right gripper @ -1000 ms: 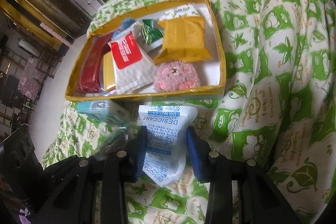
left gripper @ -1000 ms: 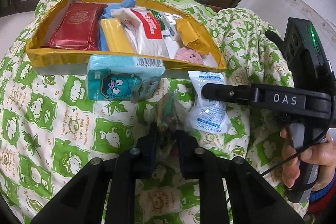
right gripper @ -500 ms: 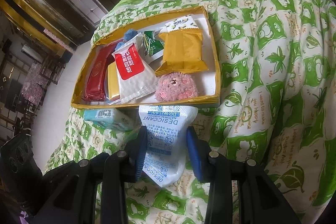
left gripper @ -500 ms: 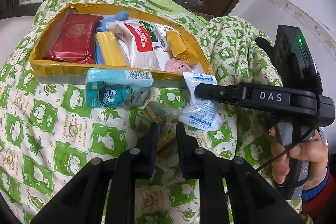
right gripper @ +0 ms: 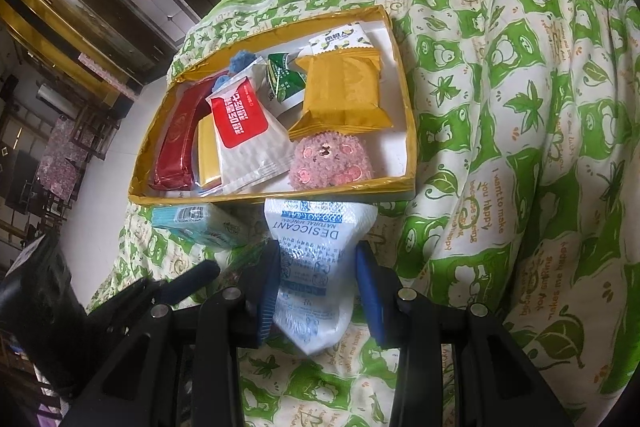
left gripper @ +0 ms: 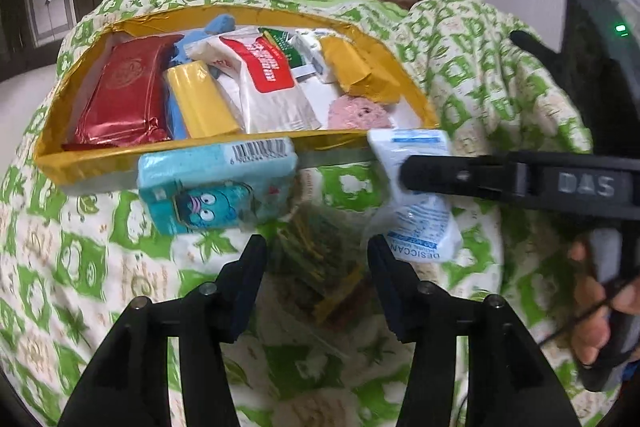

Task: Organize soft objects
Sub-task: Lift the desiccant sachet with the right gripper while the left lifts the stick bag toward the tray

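Spreading apart, the jaws of the left gripper point(left gripper: 317, 269) are opening over a small clear packet of colourful bits point(left gripper: 320, 267), which lies loose between them on the green-and-white quilt point(left gripper: 80, 267), just short of the gold-rimmed tray point(left gripper: 192, 151); the pads no longer press it. The right gripper point(right gripper: 318, 291) pinches the white desiccant pouch point(right gripper: 316, 259) at its middle, jaws partly closed on it, its top edge touching the tray's near wall, probably ready to be lifted in. A blue tissue pack point(left gripper: 216, 191) leans against that same wall. Inside the tray lie a red foil pack point(left gripper: 124, 95), a yellow bar point(left gripper: 200, 99), a white-and-red sachet point(right gripper: 248, 131), a gold wrapper point(right gripper: 344, 91) and a pink plush toy point(right gripper: 330, 163), already gathered.
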The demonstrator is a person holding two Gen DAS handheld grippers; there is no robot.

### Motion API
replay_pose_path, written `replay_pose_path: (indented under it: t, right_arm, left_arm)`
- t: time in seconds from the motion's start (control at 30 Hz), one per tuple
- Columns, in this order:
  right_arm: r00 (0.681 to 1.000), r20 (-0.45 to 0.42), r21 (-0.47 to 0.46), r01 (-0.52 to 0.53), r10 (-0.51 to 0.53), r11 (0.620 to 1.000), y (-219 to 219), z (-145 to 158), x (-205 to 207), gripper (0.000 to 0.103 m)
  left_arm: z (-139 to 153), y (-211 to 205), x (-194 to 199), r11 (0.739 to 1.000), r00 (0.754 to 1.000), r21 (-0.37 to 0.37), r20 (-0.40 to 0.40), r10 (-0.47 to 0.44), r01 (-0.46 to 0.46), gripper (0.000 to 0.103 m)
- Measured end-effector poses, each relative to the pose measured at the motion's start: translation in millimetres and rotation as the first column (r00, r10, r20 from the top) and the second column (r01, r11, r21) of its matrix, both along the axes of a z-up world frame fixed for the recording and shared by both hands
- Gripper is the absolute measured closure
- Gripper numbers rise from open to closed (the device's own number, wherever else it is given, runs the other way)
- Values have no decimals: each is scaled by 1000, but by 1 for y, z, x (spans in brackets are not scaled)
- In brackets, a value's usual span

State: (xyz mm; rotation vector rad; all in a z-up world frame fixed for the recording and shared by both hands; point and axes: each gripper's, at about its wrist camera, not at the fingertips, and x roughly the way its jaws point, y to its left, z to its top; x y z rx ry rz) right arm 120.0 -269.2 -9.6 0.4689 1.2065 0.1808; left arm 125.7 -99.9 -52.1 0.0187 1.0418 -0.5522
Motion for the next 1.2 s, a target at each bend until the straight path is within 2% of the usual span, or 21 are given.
replay_pose_path:
  t: [0.03, 0.1, 0.23, 0.9, 1.2]
  right_arm:
    - [1000, -2, -1, 0, 0, 1000, 0, -1, 0, 63]
    - [1000, -7, -6, 0, 0, 1000, 0, -3, 1, 63]
    - [1000, -18, -10, -13, 12, 1000, 4, -7, 3, 63]
    - [999, 40, 4, 1, -2, 1000, -1, 7, -4, 63]
    - [999, 49, 1, -1, 1, 1000, 0, 10, -5, 63]
  left_arm:
    - [-2, -1, 2, 1000, 1000, 5, -5, 1, -1, 56]
    - [-7, -1, 5, 1000, 1000, 8, -18, -3, 3, 78]
    - [-11, -2, 4, 1000, 1000, 21, -17, -11, 11, 86]
    - [37, 10, -7, 995, 999, -100, 38, 13, -9, 88]
    - [45, 12, -5, 993, 999, -115, 49, 21, -16, 88]
